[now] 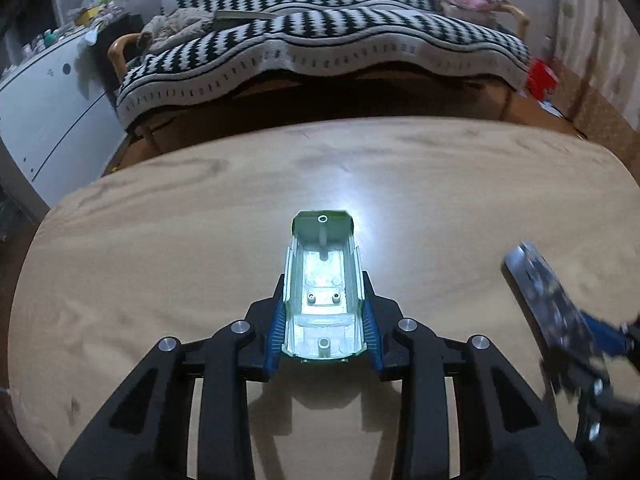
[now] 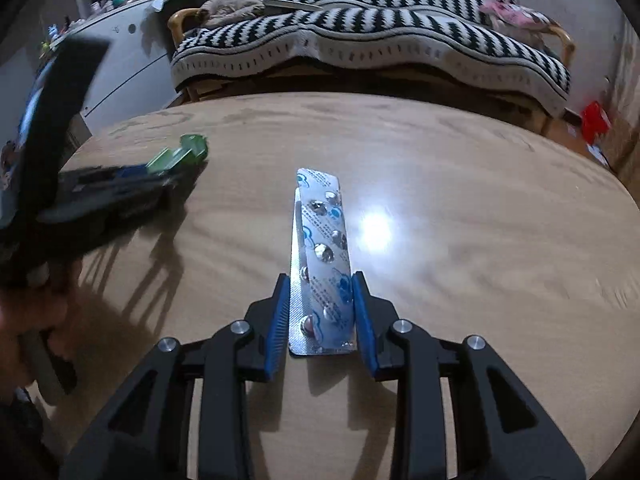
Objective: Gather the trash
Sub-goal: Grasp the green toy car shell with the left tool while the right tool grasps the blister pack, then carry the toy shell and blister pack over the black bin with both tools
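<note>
My left gripper (image 1: 323, 312) is shut on a pale green plastic toy car shell (image 1: 322, 276), held hollow side up above the round wooden table (image 1: 160, 240). My right gripper (image 2: 322, 308) is shut on a silver blister pack of pills (image 2: 322, 256), held lengthwise above the same table (image 2: 480, 240). In the left wrist view the right gripper (image 1: 592, 340) shows blurred at the right edge with the blister pack (image 1: 540, 288). In the right wrist view the left gripper (image 2: 120, 184) shows blurred at the left with the green shell (image 2: 180, 156).
A sofa with a black-and-white patterned blanket (image 1: 320, 48) stands beyond the table's far edge. A white cabinet (image 1: 52, 112) with small items on top is at the left. A red object (image 1: 542, 76) lies on the floor at the right.
</note>
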A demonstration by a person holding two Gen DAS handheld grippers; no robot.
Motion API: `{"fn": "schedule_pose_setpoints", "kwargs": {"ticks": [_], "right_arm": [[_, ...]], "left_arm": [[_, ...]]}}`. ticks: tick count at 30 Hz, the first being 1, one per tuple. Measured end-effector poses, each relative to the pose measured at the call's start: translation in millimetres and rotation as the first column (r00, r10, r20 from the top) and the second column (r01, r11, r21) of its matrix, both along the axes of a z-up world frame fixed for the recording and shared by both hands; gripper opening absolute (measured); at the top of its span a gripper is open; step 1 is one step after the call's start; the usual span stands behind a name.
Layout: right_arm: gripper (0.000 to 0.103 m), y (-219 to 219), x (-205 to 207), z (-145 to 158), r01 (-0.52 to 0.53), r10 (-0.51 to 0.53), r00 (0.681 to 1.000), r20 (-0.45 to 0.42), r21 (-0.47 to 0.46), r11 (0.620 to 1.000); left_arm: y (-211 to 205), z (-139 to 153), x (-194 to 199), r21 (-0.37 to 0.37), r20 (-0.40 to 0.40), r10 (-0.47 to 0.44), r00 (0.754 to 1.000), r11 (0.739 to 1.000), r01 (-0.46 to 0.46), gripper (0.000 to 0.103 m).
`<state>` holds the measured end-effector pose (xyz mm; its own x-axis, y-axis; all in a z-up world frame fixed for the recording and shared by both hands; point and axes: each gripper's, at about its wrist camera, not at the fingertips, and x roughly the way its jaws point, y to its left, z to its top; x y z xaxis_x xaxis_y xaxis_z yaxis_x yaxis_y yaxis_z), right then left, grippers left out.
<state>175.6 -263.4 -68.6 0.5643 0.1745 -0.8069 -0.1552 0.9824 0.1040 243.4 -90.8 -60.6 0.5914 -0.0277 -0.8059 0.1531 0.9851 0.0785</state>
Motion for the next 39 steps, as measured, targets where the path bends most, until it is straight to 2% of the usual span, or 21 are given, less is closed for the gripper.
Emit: {"fn": "schedule_pose_setpoints", "kwargs": {"ticks": [5,8,12,16,19,22,24,26,29,30,34,36,39], "right_arm": [[0.031,-25,-71,18,0.052,-0.052,0.999,-0.001,-0.066,0.997],[0.031,-51,-111,28,0.11,-0.11,0.994,-0.002,-0.056,0.992],[0.031,-96,-173,42,0.213,-0.213,0.977,0.014,-0.041,0.976],[0.031,-151,-242,50,0.343,-0.342,0.939,0.039,-0.023,0.939],[0.031,-194,-288,47,0.438,-0.437,0.898,0.048,-0.011,0.899],[0.031,-244,-335,40,0.553,-0.553,0.832,0.043,0.004,0.833],[0.031,-277,-367,32,0.628,-0.629,0.777,0.027,0.024,0.778],[0.031,-306,-396,23,0.689,-0.689,0.725,0.0,0.037,0.724],[0.032,-334,-424,13,0.733,-0.733,0.68,-0.033,0.048,0.678],[0.032,-341,-431,9,0.743,-0.742,0.669,-0.049,0.049,0.667],[0.032,-372,-452,-13,0.779,-0.77,0.626,-0.119,0.052,0.625],[0.032,-381,-459,-22,0.793,-0.783,0.607,-0.138,0.05,0.607],[0.032,-392,-463,-34,0.802,-0.785,0.595,-0.172,0.066,0.594]], "left_arm": [[-23,18,-75,-0.034,0.001,-0.109,0.994,0.994,0.109,0.032],[-42,27,-123,-0.058,0.023,-0.18,0.983,0.982,0.181,0.032],[-89,33,-177,-0.139,0.013,-0.305,0.952,0.943,0.303,0.032],[-145,43,-215,-0.128,0.063,-0.41,0.91,0.901,0.415,0.032],[-191,42,-241,-0.155,0.059,-0.498,0.865,0.852,0.501,0.032],[-236,41,-271,-0.163,0.076,-0.585,0.808,0.792,0.588,0.032],[-264,43,-291,-0.146,0.106,-0.638,0.762,0.748,0.647,0.032],[-290,42,-309,-0.166,0.114,-0.683,0.721,0.703,0.692,0.032],[-324,37,-331,-0.192,0.114,-0.736,0.668,0.643,0.741,0.032],[-337,34,-341,-0.199,0.112,-0.757,0.643,0.617,0.761,0.032],[-372,21,-368,-0.211,0.097,-0.809,0.58,0.553,0.806,0.032],[-386,15,-375,-0.215,0.088,-0.827,0.555,0.529,0.821,0.032],[-399,8,-382,-0.213,0.075,-0.843,0.532,0.508,0.835,0.032]]}}
